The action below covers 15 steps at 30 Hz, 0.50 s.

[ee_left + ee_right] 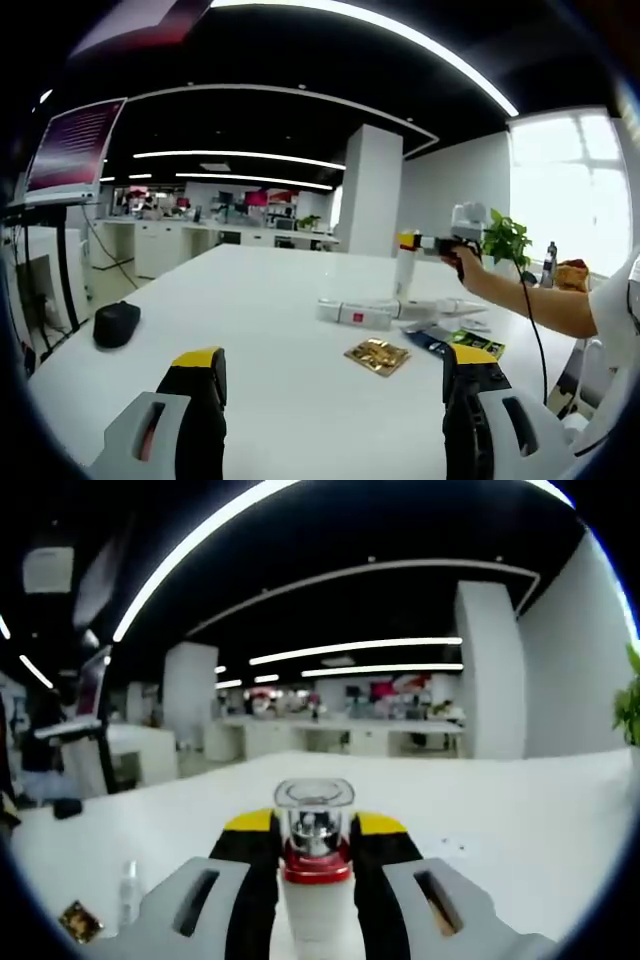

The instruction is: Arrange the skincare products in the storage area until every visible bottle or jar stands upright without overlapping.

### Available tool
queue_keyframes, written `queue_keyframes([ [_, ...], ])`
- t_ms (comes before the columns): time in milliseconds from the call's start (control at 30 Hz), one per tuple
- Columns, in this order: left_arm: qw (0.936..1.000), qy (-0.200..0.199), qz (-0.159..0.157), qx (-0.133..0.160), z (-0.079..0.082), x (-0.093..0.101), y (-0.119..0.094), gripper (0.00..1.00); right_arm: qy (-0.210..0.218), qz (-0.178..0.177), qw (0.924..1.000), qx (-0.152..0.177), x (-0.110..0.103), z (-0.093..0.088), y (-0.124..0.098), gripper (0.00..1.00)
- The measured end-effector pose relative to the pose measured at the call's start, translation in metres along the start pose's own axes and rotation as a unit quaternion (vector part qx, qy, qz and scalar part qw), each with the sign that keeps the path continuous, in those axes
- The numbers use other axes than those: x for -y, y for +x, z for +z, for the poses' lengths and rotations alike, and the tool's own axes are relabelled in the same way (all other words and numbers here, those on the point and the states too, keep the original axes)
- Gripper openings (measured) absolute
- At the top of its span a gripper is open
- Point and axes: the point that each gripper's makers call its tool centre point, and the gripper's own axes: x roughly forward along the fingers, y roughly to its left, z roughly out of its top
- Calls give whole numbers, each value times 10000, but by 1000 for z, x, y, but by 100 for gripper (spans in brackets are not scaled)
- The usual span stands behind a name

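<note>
White table (280, 330) | right tongs (316, 852) clamp upright bottle (316, 880), cap up | left tongs (335, 375) apart

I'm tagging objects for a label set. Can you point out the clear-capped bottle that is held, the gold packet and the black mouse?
clear-capped bottle (315, 825), right gripper view, on its clear cap.
gold packet (377, 355), left gripper view, middle of its top face.
black mouse (116, 324), left gripper view, middle of its back.

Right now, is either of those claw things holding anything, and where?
The right gripper clamps a white bottle just below its red collar; the left gripper holds nothing.
</note>
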Motion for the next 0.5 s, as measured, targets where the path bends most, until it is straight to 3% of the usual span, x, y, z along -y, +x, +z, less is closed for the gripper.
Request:
queue_keyframes([
  [300, 9999, 44, -54, -106, -7, 4, 7, 92, -177, 193, 9993, 267, -7, 0, -1, 26],
  [433, 9998, 88, -92, -146, -9, 8, 8, 92, 172, 228, 9974, 659, -3, 2, -3, 27],
  [500, 9998, 63, -126, -151, -9, 9, 8, 92, 312, 266, 9966, 710, 0, 0, -2, 32],
])
